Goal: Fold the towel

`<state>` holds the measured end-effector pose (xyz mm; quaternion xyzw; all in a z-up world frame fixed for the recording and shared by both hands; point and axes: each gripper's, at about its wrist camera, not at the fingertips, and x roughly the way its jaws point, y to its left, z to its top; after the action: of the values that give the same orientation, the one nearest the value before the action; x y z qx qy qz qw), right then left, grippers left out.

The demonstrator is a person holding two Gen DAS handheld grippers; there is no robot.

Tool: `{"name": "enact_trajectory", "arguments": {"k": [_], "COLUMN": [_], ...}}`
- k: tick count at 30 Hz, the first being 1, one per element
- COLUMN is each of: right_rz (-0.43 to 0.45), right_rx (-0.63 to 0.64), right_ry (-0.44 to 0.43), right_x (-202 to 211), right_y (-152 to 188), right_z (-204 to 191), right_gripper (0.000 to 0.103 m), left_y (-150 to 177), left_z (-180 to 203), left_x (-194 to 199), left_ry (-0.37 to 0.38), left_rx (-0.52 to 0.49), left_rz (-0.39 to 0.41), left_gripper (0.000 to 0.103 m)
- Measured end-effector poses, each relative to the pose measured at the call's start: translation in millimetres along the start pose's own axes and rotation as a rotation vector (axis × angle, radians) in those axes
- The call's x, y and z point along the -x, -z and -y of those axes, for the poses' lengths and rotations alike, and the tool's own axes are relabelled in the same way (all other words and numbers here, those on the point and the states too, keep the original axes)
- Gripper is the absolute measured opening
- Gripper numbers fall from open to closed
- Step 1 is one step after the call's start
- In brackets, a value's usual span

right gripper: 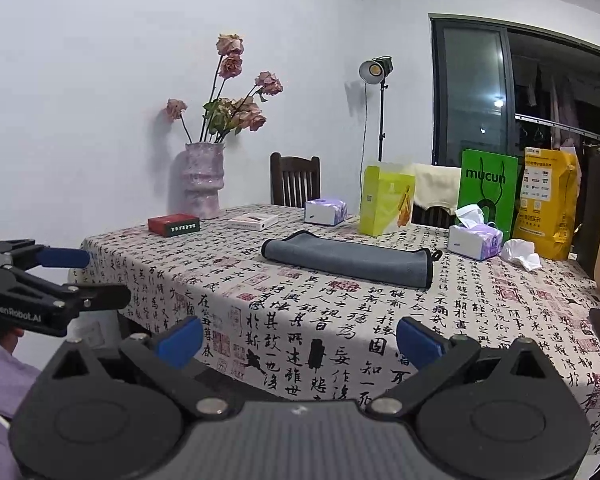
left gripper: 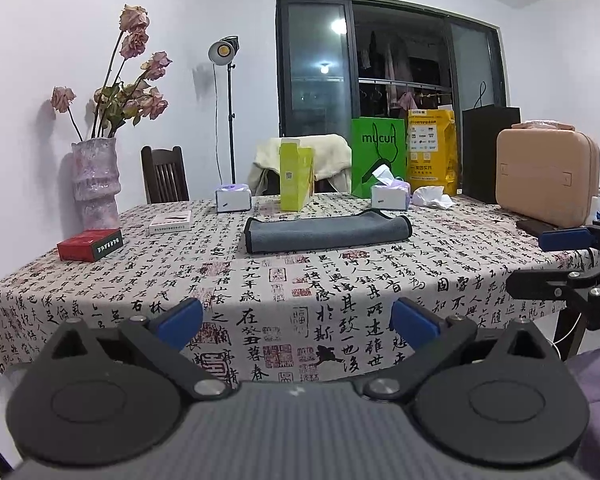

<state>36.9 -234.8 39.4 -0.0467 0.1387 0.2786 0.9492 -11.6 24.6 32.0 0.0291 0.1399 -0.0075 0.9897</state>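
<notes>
A grey towel (left gripper: pixel 326 232) with a dark border lies folded into a long flat strip on the calligraphy-print tablecloth (left gripper: pixel 284 292), past the table's middle. It also shows in the right wrist view (right gripper: pixel 350 258). My left gripper (left gripper: pixel 298 322) is open and empty, held in front of the table's near edge, well short of the towel. My right gripper (right gripper: pixel 300 338) is open and empty, also near the front edge. The right gripper shows at the right edge of the left wrist view (left gripper: pixel 568 262), and the left gripper at the left edge of the right wrist view (right gripper: pixel 60 276).
Along the far side stand a vase of dried roses (left gripper: pixel 96 184), a red box (left gripper: pixel 90 245), a white box (left gripper: pixel 170 222), two tissue boxes (left gripper: pixel 390 196), a yellow-green carton (left gripper: pixel 296 180), green and yellow bags (left gripper: pixel 378 156) and a beige case (left gripper: pixel 546 176). A crumpled tissue (left gripper: pixel 432 197) lies nearby.
</notes>
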Motion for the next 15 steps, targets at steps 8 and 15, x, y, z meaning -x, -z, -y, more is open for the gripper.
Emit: {"name": "enact_trajectory", "arguments": {"k": [8, 15], "right_rz": [-0.003, -0.007], "right_rx": [-0.015, -0.019], "right_ry": [0.001, 0.001], "right_x": [-1.0, -2.3], "right_y": [1.6, 2.3], "right_z": [0.2, 0.0], "right_gripper": [0.103, 0.103], "left_y": [0.7, 1.1], "left_z": [-0.4, -0.5], "left_x": [-0.1, -0.1], "left_ry": [0.003, 0.003], "left_rx": [-0.002, -0.002], "left_rz": [-0.002, -0.005], "left_gripper": [0.103, 0.103]}}
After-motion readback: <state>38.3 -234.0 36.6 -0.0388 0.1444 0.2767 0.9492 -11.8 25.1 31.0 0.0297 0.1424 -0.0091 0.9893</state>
